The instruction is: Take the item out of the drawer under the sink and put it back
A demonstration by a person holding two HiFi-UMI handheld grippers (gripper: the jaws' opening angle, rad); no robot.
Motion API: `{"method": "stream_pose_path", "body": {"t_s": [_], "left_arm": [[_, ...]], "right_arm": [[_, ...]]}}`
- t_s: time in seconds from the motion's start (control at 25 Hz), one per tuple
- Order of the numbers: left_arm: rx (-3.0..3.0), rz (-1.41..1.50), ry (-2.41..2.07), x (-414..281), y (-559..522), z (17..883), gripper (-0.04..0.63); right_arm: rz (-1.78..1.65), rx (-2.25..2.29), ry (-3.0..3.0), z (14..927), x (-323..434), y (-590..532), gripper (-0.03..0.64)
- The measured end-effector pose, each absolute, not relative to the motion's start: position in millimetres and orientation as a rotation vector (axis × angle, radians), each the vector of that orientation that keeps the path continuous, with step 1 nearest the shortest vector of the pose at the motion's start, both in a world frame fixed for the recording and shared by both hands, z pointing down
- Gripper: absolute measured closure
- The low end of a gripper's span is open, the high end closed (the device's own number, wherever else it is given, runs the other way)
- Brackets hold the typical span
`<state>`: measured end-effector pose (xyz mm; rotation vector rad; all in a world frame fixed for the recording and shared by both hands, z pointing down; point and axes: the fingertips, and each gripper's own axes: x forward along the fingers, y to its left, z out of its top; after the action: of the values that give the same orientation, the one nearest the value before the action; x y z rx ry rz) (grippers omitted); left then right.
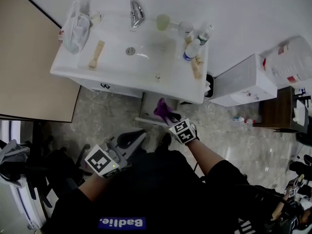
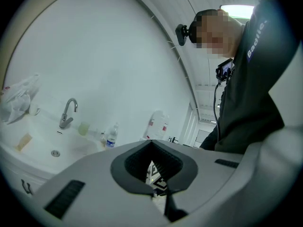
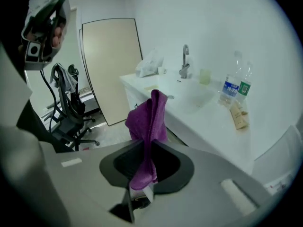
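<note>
My right gripper [image 1: 169, 118] is shut on a purple cloth [image 1: 161, 109], which it holds just below the front of the white sink cabinet [image 1: 122, 87]. In the right gripper view the cloth [image 3: 149, 119] stands up out of the gripper [image 3: 142, 186] and droops over, pinched low down between the jaws. A drawer front seems to show as a white strip [image 1: 146, 122] under the cloth; its inside is hidden. My left gripper [image 1: 132, 140] hangs lower left, near my body. Its jaws meet in the left gripper view [image 2: 154, 192], with nothing between them.
The sink top [image 1: 175, 84] carries a faucet [image 1: 136, 9], a green cup [image 1: 163, 22], water bottles [image 1: 193, 49], a plastic bag [image 1: 74, 27] and small tubes. A white bin [image 1: 243, 82] and a jug [image 1: 291, 62] stand on the right. A beige panel [image 1: 29, 57] is left, and an office chair [image 3: 71, 115] behind.
</note>
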<state>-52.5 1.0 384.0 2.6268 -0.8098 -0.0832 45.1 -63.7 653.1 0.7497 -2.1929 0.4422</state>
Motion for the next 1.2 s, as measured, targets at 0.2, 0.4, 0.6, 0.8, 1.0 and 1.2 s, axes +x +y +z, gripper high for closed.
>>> {"method": "stream_pose_path", "body": {"t_s": [0.2, 0.4, 0.6, 0.8, 1.0, 1.2], "left_arm": [[2.658, -0.088, -0.766, -42.6, -1.1, 376.4, 0.606], [2.693, -0.082, -0.722, -29.5, -3.2, 368.1, 0.607], [2.727, -0.066, -0.699, -18.2, -8.6, 360.3, 0.606], [2.748, -0.069, -0.663, -8.6, -10.9, 355.1, 0.606], [2.771, -0.061, -0.636, 0.8, -11.6, 355.8, 0.606], [2.774, -0.059, -0.616, 4.6, -7.2, 353.5, 0.606]], "right_arm": [[0.451, 0.814, -2.326, 587.2, 43.7, -59.2, 0.56], [0.444, 0.866, -2.445, 528.9, 45.0, -50.9, 0.56], [0.435, 0.892, -2.545, 482.1, 47.1, -39.3, 0.56], [0.42, 0.949, -2.653, 435.6, 52.9, -35.0, 0.56], [0.409, 0.949, -2.748, 404.0, 54.3, -25.7, 0.56], [0.392, 0.959, -2.811, 376.8, 59.1, -17.7, 0.56]]}}
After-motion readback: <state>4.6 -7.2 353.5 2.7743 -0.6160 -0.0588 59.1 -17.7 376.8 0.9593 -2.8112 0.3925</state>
